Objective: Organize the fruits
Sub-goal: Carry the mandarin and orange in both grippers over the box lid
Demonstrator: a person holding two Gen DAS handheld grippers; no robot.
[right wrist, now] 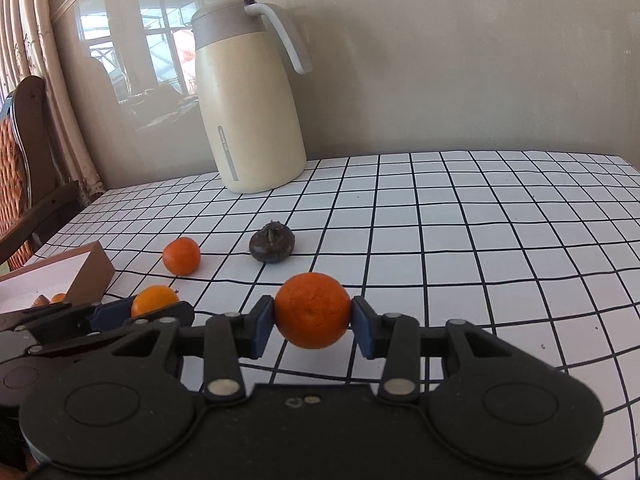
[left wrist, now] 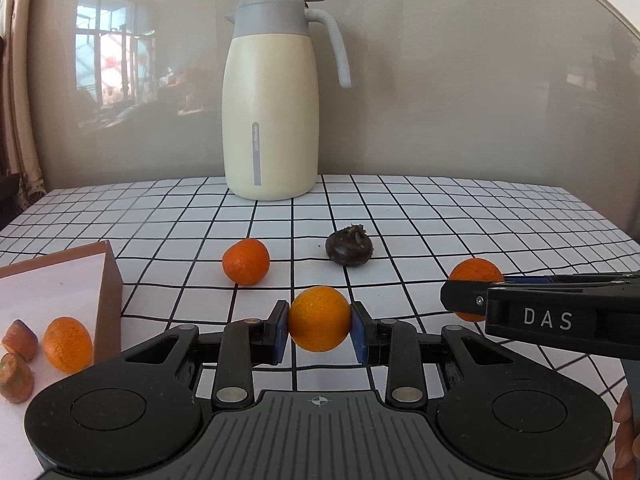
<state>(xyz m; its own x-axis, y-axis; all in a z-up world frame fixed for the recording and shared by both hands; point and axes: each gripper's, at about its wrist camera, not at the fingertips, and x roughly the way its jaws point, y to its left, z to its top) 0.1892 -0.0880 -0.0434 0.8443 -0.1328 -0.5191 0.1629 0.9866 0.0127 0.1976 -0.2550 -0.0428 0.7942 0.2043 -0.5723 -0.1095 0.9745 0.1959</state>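
My left gripper (left wrist: 319, 334) is shut on an orange (left wrist: 319, 318), just above the checked tablecloth. My right gripper (right wrist: 313, 326) is shut on another orange (right wrist: 312, 310); in the left wrist view that orange (left wrist: 474, 272) and the right gripper (left wrist: 460, 300) show at the right. In the right wrist view the left gripper (right wrist: 120, 314) holds its orange (right wrist: 154, 298) at lower left. A loose orange (left wrist: 246, 261) (right wrist: 181, 255) and a dark brown fruit (left wrist: 349, 247) (right wrist: 272, 242) lie on the table ahead.
A brown box with a white inside (left wrist: 108, 280) (right wrist: 92, 268) stands at the left and holds an orange (left wrist: 68, 344) and two reddish-brown pieces (left wrist: 20, 340). A cream thermos jug (left wrist: 272, 100) (right wrist: 248, 96) stands by the wall. A wooden chair (right wrist: 24, 168) is at far left.
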